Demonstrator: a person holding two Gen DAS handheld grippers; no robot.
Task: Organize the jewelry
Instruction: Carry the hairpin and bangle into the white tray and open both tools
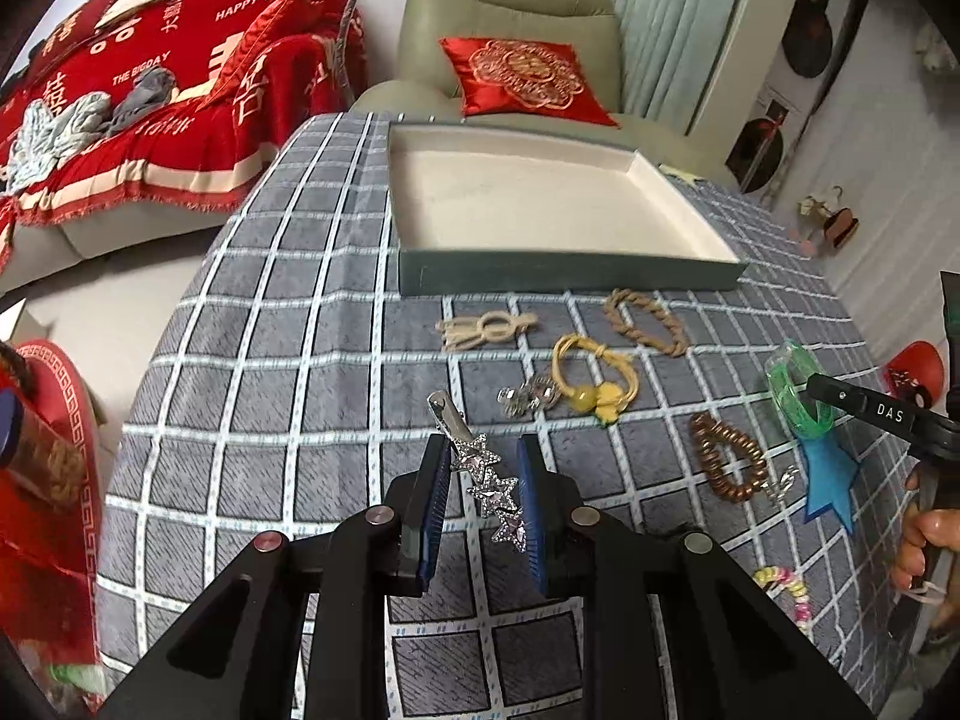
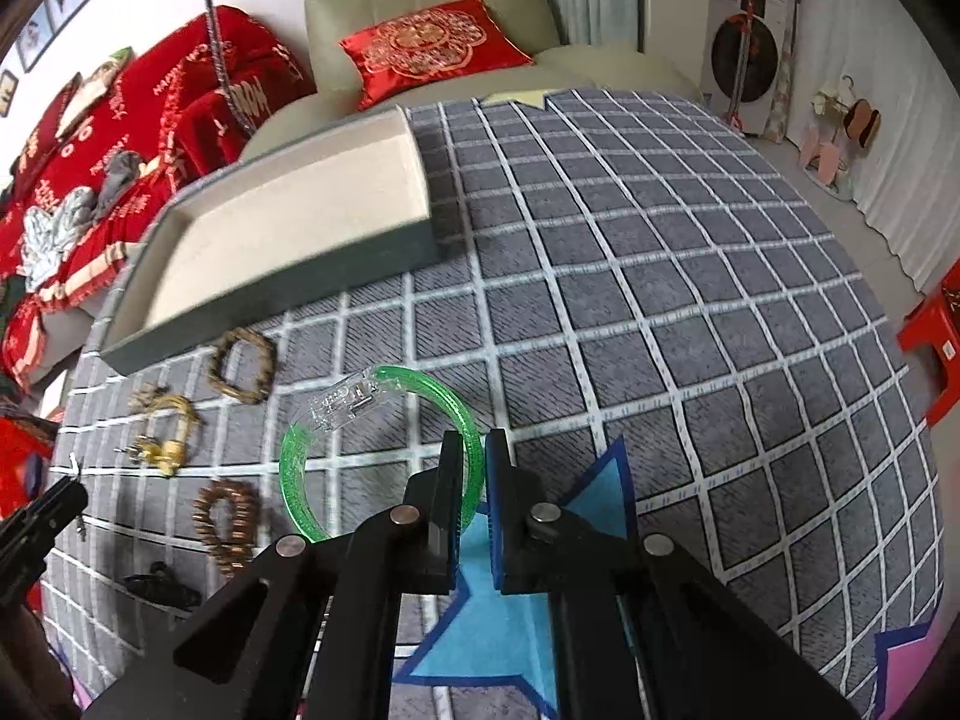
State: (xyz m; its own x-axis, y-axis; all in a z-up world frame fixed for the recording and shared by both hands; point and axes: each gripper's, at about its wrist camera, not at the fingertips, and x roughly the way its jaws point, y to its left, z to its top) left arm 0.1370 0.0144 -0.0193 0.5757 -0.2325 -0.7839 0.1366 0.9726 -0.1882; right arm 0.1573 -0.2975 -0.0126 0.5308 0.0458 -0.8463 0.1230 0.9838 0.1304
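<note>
Left wrist view: the left gripper (image 1: 486, 501) stands over the checked tablecloth (image 1: 288, 372) with its jaws parted; a silver star hair clip (image 1: 483, 474) lies on the cloth between the blue pads (image 1: 531, 516), and whether either pad touches it cannot be told; beyond it, just short of the shallow box (image 1: 564, 273), lie a beige hair tie (image 1: 486, 327), a braided brown loop (image 1: 645, 321), a yellow cord band with a bead (image 1: 594, 378) and a small silver clip (image 1: 528, 399); to the right lies a brown beaded bracelet (image 1: 729, 462) near a blue star patch (image 1: 831, 477); the green bangle (image 1: 795, 387) is held up at the right edge in the right gripper (image 1: 822, 390); a pastel bead string (image 1: 783, 588) lies near the cloth's lower right; a green armchair (image 1: 510, 6) with a red cushion (image 1: 522, 78) stands behind the table. Right wrist view: the right gripper (image 2: 477, 498) is closed down narrowly on the rim of the green bangle (image 2: 294, 480), which hangs clear above the cloth with its clear clasp section (image 2: 345, 402) uppermost; the blue star patch (image 2: 498, 618) lies on the cloth beneath the fingers; the box (image 2: 282, 300), cream inside and showing nothing in it, sits at upper left, well apart from the bangle; the brown loop (image 2: 243, 366), the yellow band (image 2: 168, 432), the beaded bracelet (image 2: 228, 525) and a dark clip (image 2: 159, 591) lie on the cloth to the left.
</note>
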